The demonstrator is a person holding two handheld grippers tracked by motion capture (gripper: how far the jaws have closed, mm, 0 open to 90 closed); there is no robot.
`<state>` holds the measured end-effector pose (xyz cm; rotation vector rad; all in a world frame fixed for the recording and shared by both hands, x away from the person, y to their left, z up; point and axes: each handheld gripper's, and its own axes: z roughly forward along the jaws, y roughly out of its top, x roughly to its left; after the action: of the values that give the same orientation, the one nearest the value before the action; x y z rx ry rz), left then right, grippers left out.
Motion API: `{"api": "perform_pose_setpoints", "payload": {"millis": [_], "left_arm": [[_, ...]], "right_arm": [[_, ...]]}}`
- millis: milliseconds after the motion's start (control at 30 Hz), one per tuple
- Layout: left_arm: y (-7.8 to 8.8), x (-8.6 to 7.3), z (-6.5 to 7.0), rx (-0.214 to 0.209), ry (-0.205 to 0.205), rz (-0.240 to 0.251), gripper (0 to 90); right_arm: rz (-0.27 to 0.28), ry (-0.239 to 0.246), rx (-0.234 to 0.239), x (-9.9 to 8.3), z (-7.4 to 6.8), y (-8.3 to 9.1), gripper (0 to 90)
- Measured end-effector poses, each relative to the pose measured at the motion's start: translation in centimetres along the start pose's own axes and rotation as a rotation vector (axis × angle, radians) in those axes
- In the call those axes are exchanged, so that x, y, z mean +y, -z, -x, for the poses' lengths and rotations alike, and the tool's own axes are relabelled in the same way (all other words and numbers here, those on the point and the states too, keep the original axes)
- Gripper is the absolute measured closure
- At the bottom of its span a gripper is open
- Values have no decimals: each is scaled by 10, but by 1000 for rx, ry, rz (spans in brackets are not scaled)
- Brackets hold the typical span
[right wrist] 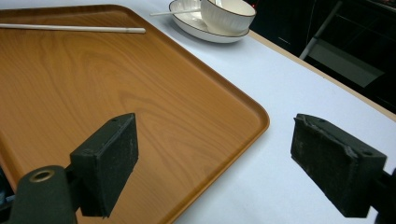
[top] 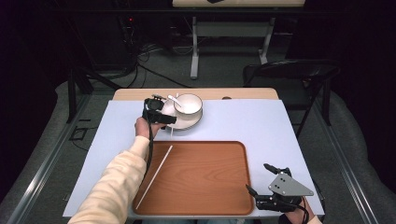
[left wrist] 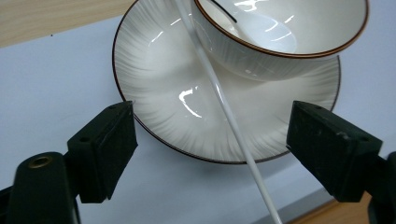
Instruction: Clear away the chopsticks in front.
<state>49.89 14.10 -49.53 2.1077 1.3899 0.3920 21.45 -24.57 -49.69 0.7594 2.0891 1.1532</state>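
A white plate (top: 187,123) with a brown rim carries a white bowl (top: 188,103) at the table's far middle, and a white spoon (top: 174,99) rests in the bowl. My left gripper (top: 164,117) is at the plate's left near edge. In the left gripper view a thin white chopstick (left wrist: 224,100) lies slanted across the plate (left wrist: 159,88) and passes between the jaws of my left gripper (left wrist: 210,144), which stand apart from it on both sides. A second chopstick (top: 154,176) lies on the wooden tray (top: 210,186). My right gripper (top: 258,178) is open with nothing in it at the tray's near right corner.
A pale mat (top: 261,121) covers the table under the tray and plate. In the right gripper view, the tray's rim (right wrist: 261,116) runs just ahead of the jaws. A dark folding chair (top: 289,70) stands beyond the table's far right corner.
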Motion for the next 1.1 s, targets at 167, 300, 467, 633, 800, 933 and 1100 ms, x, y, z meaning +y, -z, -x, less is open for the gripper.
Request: {"api": "perform_pose_setpoints", "payload": {"millis": [167, 300, 467, 633, 800, 933, 1100], "left_arm": [[-13, 6, -4, -4, 36, -8, 276], [-23, 10, -5, -8, 47, -22, 420], [-32, 12, -6, -16, 61, -37, 525], [-37, 13, -3, -22, 48, -46, 580], [-42, 13, -1, 9, 42, -60, 641], [-44, 12, -3, 26, 58, -71, 680], [-47, 11, -5, 50, 77, -89, 735]], "right_arm": [[0, 0, -1, 0, 0, 0, 143], [-1, 0, -1, 0, 0, 0, 143], [-1, 1, 0, 0, 0, 0, 143], [0, -1, -2, 0, 0, 0, 143], [1, 0, -2, 0, 0, 0, 143], [0, 1, -1, 0, 0, 0, 143], [0, 2, -1, 0, 0, 0, 143]]}}
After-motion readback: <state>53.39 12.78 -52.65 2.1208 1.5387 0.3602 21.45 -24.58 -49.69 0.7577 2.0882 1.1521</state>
